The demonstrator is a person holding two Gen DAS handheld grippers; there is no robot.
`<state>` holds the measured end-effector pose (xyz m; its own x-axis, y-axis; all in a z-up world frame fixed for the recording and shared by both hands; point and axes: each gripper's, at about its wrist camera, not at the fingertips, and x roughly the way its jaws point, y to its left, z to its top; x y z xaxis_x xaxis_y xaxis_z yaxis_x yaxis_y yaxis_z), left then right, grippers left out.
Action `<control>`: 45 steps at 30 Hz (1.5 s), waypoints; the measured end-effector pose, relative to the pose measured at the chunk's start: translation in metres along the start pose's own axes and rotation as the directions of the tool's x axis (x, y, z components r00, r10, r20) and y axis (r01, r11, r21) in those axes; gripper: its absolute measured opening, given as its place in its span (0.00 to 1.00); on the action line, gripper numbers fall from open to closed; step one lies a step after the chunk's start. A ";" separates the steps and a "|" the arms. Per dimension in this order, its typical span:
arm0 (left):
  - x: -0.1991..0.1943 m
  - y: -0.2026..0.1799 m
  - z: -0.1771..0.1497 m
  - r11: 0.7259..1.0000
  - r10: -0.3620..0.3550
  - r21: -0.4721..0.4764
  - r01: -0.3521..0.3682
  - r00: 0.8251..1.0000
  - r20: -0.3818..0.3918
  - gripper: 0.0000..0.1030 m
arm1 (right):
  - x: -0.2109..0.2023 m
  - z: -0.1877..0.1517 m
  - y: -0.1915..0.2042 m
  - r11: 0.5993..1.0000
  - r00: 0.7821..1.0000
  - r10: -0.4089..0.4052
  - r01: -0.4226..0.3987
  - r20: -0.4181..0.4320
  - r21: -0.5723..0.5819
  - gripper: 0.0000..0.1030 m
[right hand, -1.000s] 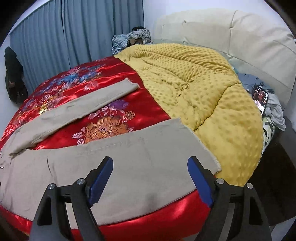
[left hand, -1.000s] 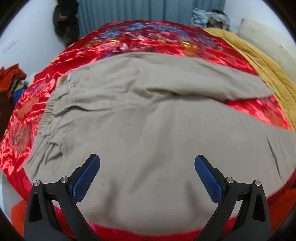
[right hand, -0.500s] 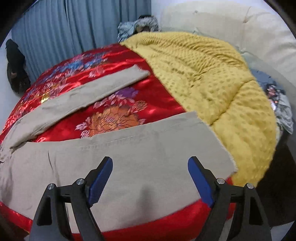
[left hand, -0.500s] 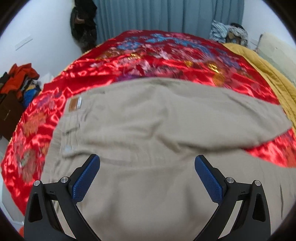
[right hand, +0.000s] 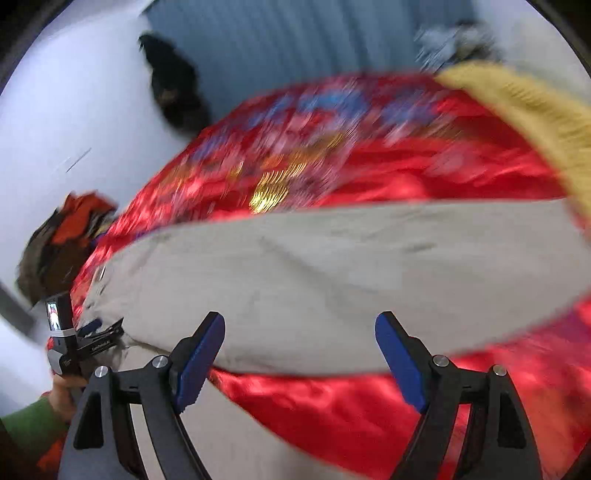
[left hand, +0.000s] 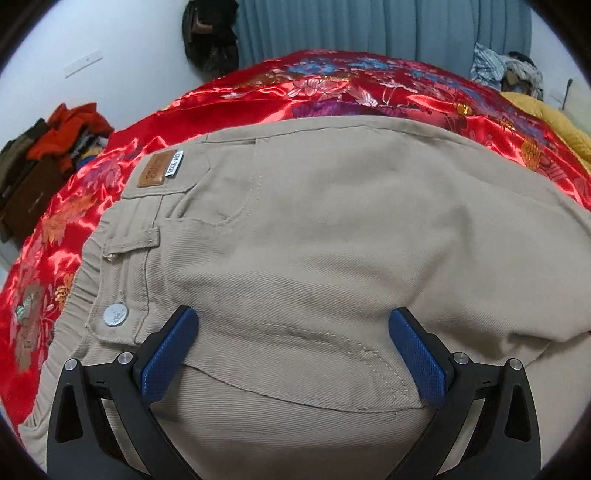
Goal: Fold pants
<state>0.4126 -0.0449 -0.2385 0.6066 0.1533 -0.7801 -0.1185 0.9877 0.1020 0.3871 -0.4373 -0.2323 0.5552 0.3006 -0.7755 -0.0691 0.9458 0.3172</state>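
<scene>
Left gripper [left hand: 291, 350] jaws apart, nothing between, hovering over the pants [left hand: 332, 240] by the fly, button [left hand: 116, 314] just left. Right gripper [right hand: 299, 354] jaws wide, empty (frame blurred), above pant leg. Pants spread flat on red bedspread [left hand: 332, 88]; yellow blanket [right hand: 535, 110] and curtain [left hand: 369, 26] beyond.

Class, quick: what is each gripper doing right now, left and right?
Left gripper: open, holding nothing, over the pants near the waistband.
Right gripper: open, holding nothing, above the pants.
</scene>
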 end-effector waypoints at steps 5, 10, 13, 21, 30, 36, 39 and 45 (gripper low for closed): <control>0.000 -0.001 -0.002 1.000 -0.001 -0.004 0.002 1.000 0.019 1.00 | 0.034 0.006 -0.068 0.992 0.991 -0.129 0.129 -0.038 -0.011 0.80; 0.006 -0.004 0.000 1.000 0.004 -0.003 -0.004 1.000 0.023 1.00 | -0.009 0.009 -0.187 0.911 0.915 -0.402 0.403 -0.025 0.092 0.80; 0.006 -0.004 0.000 1.000 0.005 -0.003 -0.005 1.000 0.023 1.00 | -0.047 0.003 -0.247 0.824 0.855 -0.516 0.512 -0.049 0.242 0.80; 0.007 -0.004 0.000 1.000 0.010 -0.001 -0.010 1.000 0.027 1.00 | -0.119 -0.030 -0.294 0.804 0.951 -0.282 0.161 0.128 0.572 0.80; 0.008 -0.005 0.001 1.000 0.018 0.004 -0.018 1.000 0.024 1.00 | -0.082 -0.023 -0.304 0.691 0.956 -0.235 0.039 0.174 0.722 0.67; 0.009 -0.006 0.000 1.000 0.023 0.007 -0.024 0.999 0.024 1.00 | -0.085 0.005 -0.289 0.761 0.929 -0.328 0.152 0.171 0.631 0.06; 0.009 -0.006 0.000 1.000 0.025 0.008 -0.026 0.999 0.024 1.00 | -0.100 0.022 -0.233 0.909 0.929 -0.260 0.143 0.264 0.390 0.05; 0.009 -0.006 0.000 1.000 0.029 0.009 -0.029 0.999 0.025 1.00 | -0.160 -0.045 -0.070 0.965 0.966 0.138 -0.081 0.217 -0.251 0.05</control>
<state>0.4188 -0.0491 -0.2464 0.6222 0.1824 -0.7613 -0.1288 0.9831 0.1302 0.2661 -0.5466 -0.1548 0.7069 0.3942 -0.5873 -0.3196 0.9187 0.2320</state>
